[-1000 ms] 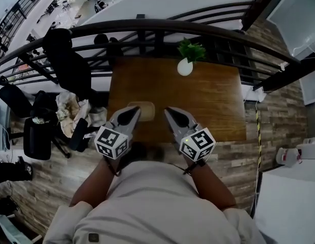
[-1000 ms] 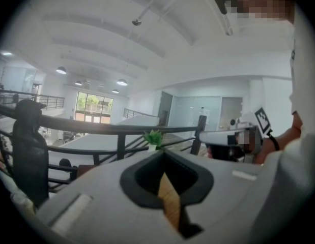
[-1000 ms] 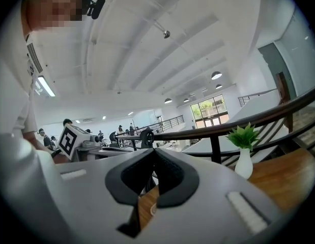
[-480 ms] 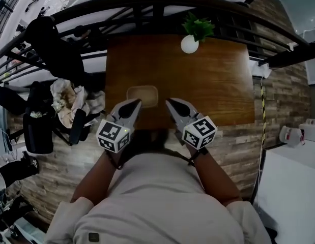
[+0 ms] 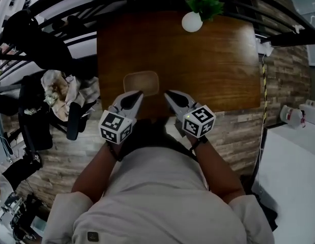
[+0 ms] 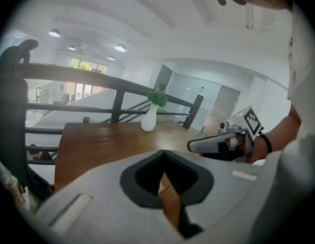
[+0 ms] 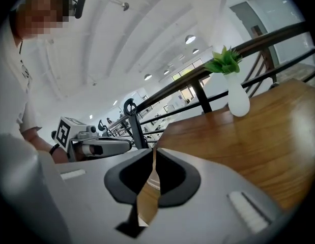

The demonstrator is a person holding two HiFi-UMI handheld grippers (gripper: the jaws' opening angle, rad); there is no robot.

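**A:** Two grippers in view: left gripper (image 5: 136,94) and right gripper (image 5: 168,94), side by side over the near edge of the table (image 5: 218,60). Spread or pressed together?

**B:** Pressed together, both. Tips touching in each gripper view, with only a thin sliver of wood showing behind the pads. Nothing pinched in either.

**A:** And the tray (image 5: 141,83)?

**B:** Flat on the table, toward its left half, just beyond the left gripper's tip. Near it, seemingly not touching. Shallow, tan, with rounded corners.

**A:** Right gripper against the tray?

**B:** Off to its right, near the closest corner, apart from it. Angled inward like the left one, tips converging.

**A:** Farther back?

**B:** Vase (image 5: 192,21), white and upright at the far edge, with a green plant (image 5: 204,1) in it. Well apart from tray and grippers.

**A:** Around the table?

**B:** Dark railing (image 6: 96,76) along the far side. Black chair (image 5: 35,37) and a crumpled cloth heap (image 5: 58,85) off to the left, on a plank floor (image 5: 233,136).
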